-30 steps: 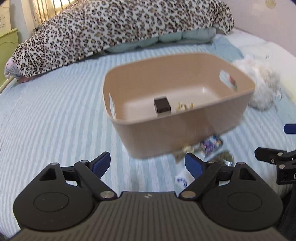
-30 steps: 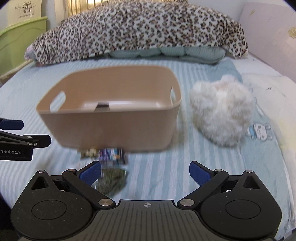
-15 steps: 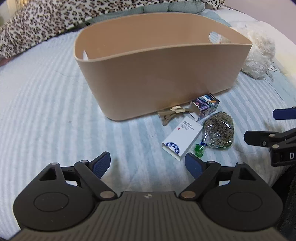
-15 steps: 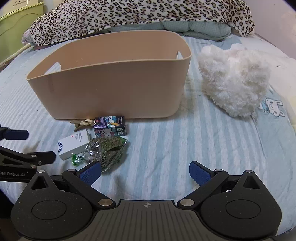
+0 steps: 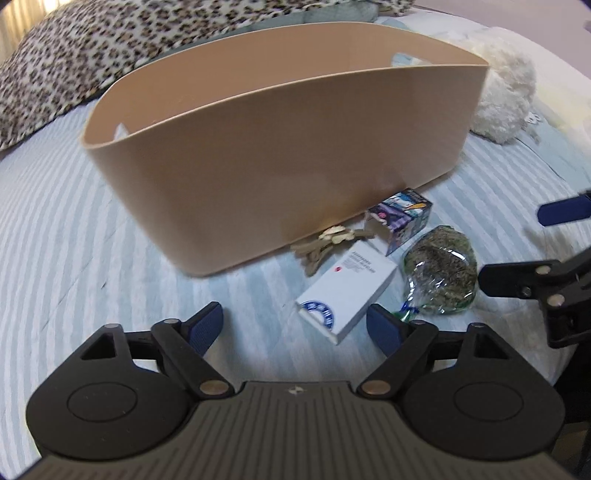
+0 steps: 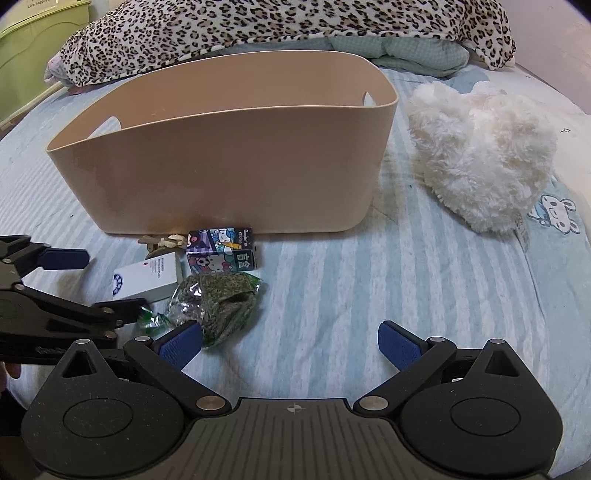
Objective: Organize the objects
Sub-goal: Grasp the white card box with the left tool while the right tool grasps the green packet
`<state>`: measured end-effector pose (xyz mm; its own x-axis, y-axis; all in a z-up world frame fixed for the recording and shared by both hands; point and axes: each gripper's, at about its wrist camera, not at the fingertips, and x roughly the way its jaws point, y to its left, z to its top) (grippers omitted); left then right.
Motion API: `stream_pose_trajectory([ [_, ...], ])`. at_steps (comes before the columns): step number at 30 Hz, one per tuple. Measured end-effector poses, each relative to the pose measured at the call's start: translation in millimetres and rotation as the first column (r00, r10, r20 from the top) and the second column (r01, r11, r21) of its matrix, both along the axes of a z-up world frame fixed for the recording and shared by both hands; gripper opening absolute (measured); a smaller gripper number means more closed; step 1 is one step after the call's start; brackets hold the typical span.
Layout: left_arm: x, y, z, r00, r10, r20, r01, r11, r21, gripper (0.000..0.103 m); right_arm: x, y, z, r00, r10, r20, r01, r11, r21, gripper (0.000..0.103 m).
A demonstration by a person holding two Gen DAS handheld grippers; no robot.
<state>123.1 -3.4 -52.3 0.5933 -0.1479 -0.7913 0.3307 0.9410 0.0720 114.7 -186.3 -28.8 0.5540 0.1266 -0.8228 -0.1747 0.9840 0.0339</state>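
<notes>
While a white box [image 5: 345, 293] lies just ahead, the left gripper [image 5: 295, 325] is seen narrowing slightly, nothing gripped; the right gripper [image 6: 290, 341] is spread wide, empty.

Bedroom in a home. Bed [image 6: 424, 280] made up with a pale blue striped sheet, cartoon rabbit print [image 6: 556, 211] at one side. Leopard-print duvet [image 6: 295, 22] heaped along the head end over a quilted green-grey cover [image 6: 406, 50]. Fluffy white plush cushion [image 6: 480, 155] lying on the sheet. Light green painted furniture [image 6: 33, 33] beside the bed, far left. Beige plastic storage tub [image 6: 229, 166] set on the mattress, small household packets just beside its wall.
</notes>
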Motion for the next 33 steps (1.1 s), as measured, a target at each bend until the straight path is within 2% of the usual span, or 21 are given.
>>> stream_pose_trajectory([
  [4, 3, -1, -2, 1.0, -0.022, 0.003, 0.022, 0.999, -0.04, 0.067, 6, 5, -1, 1.0, 0.005, 0.012, -0.005, 1.0, 0.01, 0.103],
  [7, 3, 1, -1, 1.0, -0.021, 0.016, 0.022, 0.998, -0.055, 0.045, 11, 11, -7, 1.0, 0.012, 0.006, -0.012, 1.0, 0.0, 0.103],
  [9, 3, 1, -1, 0.999, -0.012, 0.029, 0.013, 0.999, -0.038, 0.025, 14, 14, -11, 1.0, 0.017, -0.004, -0.017, 1.0, -0.009, 0.102],
  [12, 3, 5, -2, 1.0, -0.001, 0.027, 0.002, 0.999, -0.039, 0.016, 16, 17, -15, 1.0, 0.019, -0.015, -0.019, 1.0, -0.024, 0.101],
  [14, 4, 8, -2, 1.0, 0.015, 0.011, -0.014, 0.999, -0.043, 0.005, 15, 17, -16, 1.0, 0.014, -0.014, -0.014, 1.0, -0.025, 0.101],
  [17, 4, 12, -1, 1.0, 0.024, -0.002, -0.024, 0.998, -0.056, 0.001, 15, 16, -17, 1.0, 0.008, -0.013, -0.008, 1.0, -0.027, 0.101],
  [25, 2, 28, -1, 0.998, 0.06, -0.034, -0.063, 0.993, -0.105, 0.001, 15, 16, -18, 1.0, 0.006, -0.011, -0.006, 1.0, -0.028, 0.101],
  [33, 6, 35, 0, 0.996, 0.075, -0.049, -0.081, 0.988, -0.132, 0.003, 18, 18, -20, 1.0, 0.025, -0.006, -0.025, 1.0, 0.014, 0.1],
])
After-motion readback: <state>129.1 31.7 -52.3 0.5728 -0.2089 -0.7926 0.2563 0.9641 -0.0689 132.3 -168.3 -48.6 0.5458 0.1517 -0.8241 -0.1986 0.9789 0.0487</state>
